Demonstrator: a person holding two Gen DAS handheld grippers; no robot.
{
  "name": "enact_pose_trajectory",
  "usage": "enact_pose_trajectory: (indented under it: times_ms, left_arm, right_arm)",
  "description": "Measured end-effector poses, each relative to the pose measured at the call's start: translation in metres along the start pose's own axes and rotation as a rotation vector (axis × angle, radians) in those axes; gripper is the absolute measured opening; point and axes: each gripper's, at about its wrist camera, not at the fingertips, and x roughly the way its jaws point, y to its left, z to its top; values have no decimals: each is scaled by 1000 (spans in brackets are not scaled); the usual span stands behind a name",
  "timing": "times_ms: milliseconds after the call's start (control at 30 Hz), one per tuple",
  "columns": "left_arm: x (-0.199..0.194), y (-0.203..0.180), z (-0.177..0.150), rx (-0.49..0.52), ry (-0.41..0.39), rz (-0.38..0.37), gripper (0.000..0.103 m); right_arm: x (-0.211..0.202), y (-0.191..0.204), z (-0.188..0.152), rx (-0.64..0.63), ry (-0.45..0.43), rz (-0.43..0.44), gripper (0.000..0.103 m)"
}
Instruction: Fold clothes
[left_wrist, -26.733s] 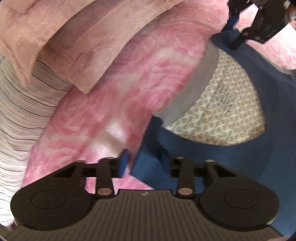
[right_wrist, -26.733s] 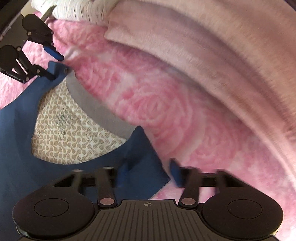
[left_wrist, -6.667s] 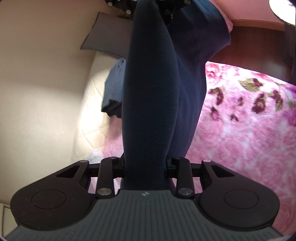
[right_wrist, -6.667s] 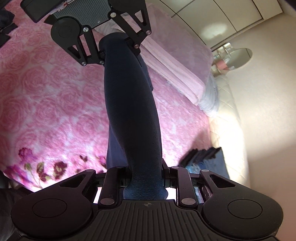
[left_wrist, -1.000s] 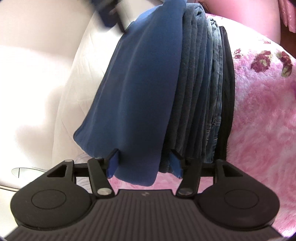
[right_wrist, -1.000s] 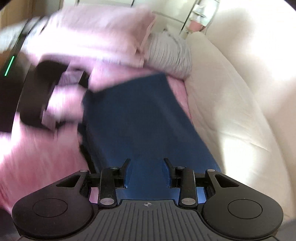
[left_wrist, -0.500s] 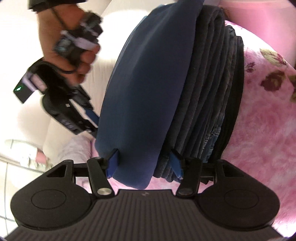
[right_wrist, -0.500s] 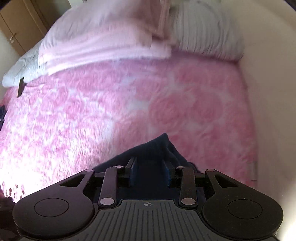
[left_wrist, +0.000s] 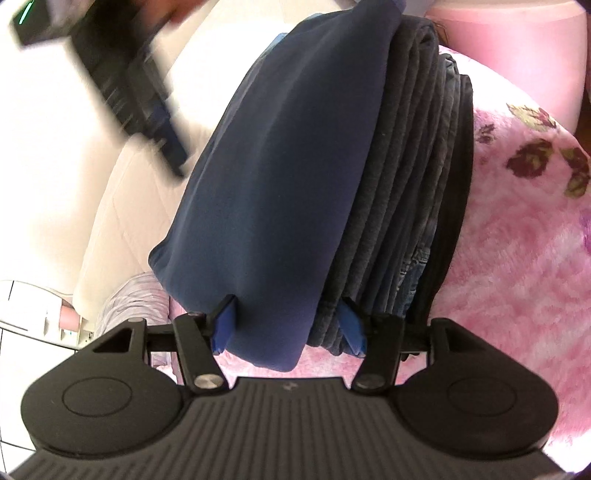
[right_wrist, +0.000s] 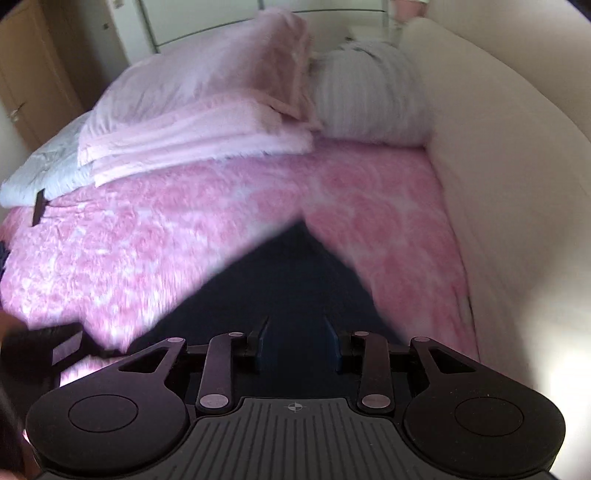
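The folded navy shirt (left_wrist: 280, 177) lies on top of a stack of folded dark clothes (left_wrist: 417, 192) on the pink bedspread (left_wrist: 524, 266). My left gripper (left_wrist: 286, 326) is open, its blue pads on either side of the shirt's near edge without pressing it. My right gripper (right_wrist: 295, 343) is open and empty, held above the navy shirt (right_wrist: 291, 273), which shows blurred under its fingers. The right gripper also shows in the left wrist view (left_wrist: 144, 92) as a blurred black shape at upper left.
A cream padded headboard (right_wrist: 509, 192) runs along the right side of the bed. Folded pink blankets (right_wrist: 207, 122) and a striped pillow (right_wrist: 369, 99) lie at the far end. A white quilt (right_wrist: 44, 170) sits at far left.
My right gripper has drawn back and up from the stack, and more of the bed shows. My left gripper stays open around the shirt's edge, slightly closer to the stack.
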Motion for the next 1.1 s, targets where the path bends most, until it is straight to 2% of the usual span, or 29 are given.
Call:
enact_pose_trajectory:
  times_ms: [67,133,233,367,467,567,633,733,800,900,1000,1100]
  left_arm:
    - [-1,1,-1,10,-5,2,54]
    - [-2,1,-2,21,-6,-3,54]
    - [-3,2,-2,39,-8,-9,56]
    - [-4,3,-3,62,-10,-19,56]
    - [-5,3,-3,77,-9,-25,56]
    - [-6,2,-1,89,-5,-31,56]
    - [-11,6,2,80,5,-28,56]
    - [-21,18,6,34,28,-29,56]
    - [-28,24,8,-13,47,-25,56]
    - [-40,31,11,-96,74,-18,56]
    - [-55,36,11,-235,93,-28,58]
    - [-72,39,4,-436,105,-53,70]
  right_arm:
    - [3,0,-37,70,50,-6,34]
    - [13,-6,-65,164,52,19,36]
    - [5,-14,-74,248,2,32,36]
    - [-45,-5,-94,276,-43,-66,37]
    - [-57,-5,-128,346,-9,-117,37]
    - [-46,-13,-159,477,-33,-81,37]
    - [-52,-15,-161,531,-69,-83,38]
    - [-73,-8,-157,526,-120,-136,44]
    - [-86,3,-163,505,-148,-171,71]
    - [-94,28,-180,493,-163,-209,72]
    - [-94,59,-199,493,-158,-242,72]
    - [-98,91,-223,537,-161,-278,72]
